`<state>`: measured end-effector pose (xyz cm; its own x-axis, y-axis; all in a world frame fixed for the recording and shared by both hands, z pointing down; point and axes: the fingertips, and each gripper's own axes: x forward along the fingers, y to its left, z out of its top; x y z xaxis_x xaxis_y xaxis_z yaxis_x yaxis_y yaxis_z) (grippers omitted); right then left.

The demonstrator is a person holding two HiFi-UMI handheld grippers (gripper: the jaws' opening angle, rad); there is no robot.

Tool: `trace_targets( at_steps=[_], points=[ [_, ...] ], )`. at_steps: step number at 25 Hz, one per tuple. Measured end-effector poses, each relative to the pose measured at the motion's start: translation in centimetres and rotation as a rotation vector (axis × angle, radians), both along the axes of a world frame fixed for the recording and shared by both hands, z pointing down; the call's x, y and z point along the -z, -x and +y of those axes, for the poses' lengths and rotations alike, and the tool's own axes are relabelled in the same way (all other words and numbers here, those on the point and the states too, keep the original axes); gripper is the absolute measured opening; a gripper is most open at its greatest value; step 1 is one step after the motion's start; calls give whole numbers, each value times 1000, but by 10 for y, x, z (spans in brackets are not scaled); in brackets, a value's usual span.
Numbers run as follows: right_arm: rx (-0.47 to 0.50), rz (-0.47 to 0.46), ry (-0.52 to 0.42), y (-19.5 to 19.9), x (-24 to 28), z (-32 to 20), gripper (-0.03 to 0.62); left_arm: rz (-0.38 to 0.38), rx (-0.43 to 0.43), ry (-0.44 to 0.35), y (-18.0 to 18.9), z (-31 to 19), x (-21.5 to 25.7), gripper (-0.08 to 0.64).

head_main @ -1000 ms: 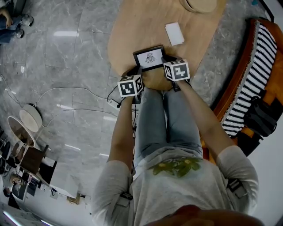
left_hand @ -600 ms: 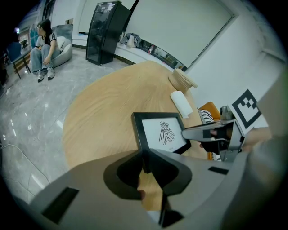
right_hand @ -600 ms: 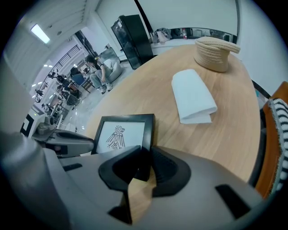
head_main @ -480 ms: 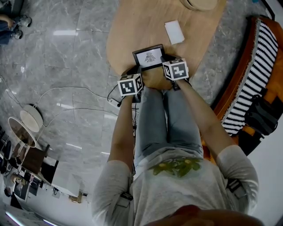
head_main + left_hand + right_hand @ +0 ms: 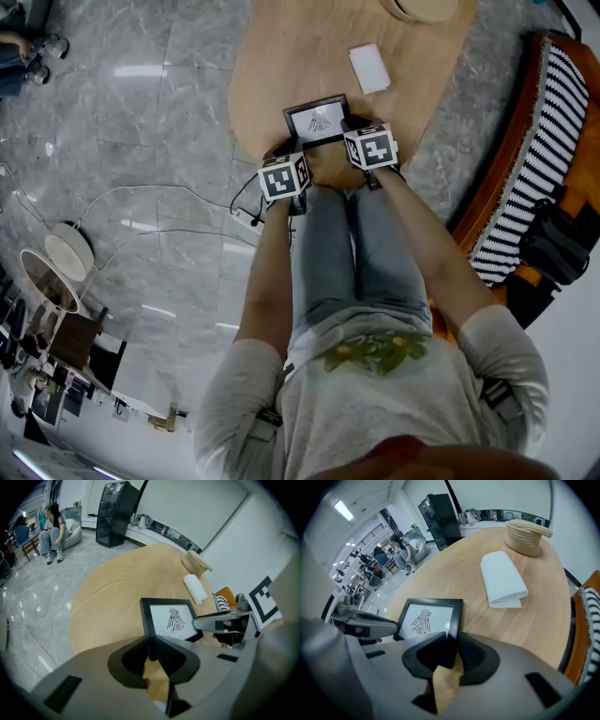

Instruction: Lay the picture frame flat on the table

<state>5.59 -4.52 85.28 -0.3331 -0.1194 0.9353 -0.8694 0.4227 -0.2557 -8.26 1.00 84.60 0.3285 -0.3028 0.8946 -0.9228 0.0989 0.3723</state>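
The black picture frame (image 5: pixel 317 120) with a bird print lies face up near the near edge of the wooden table (image 5: pixel 281 56). My left gripper (image 5: pixel 290 148) sits at its near left corner; in the left gripper view that corner (image 5: pixel 151 641) is pinched between the jaws of my left gripper (image 5: pixel 151 645). My right gripper (image 5: pixel 350 127) is at the near right corner. Its jaws have just been opening, and the frame's edge (image 5: pixel 454 616) stands between the jaws of my right gripper (image 5: pixel 452 644), no longer squeezed.
A folded white cloth (image 5: pixel 369 68) lies beyond the frame, and a woven basket (image 5: pixel 422 9) stands at the far end. A striped seat (image 5: pixel 534 159) is on the right. Cables (image 5: pixel 169 202) run over the marble floor on the left.
My left gripper has shifted slightly to the right, closer to the frame. The frame and the right gripper have hardly moved.
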Motion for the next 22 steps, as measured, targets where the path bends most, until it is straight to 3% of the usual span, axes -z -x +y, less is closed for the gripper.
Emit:
trace_targets(
  at_steps=[6,13,22],
  points=[
    [26,-9,16,8,16,5,135,-99,-19,47,9,-2,7,84],
    [18,-62,-32,25,72,2,106,-26,47,-10,8,-22,64,104],
    [-26,-102,-85,38,139,2,33,-2,6,-117,3,-39,132,72]
  ],
)
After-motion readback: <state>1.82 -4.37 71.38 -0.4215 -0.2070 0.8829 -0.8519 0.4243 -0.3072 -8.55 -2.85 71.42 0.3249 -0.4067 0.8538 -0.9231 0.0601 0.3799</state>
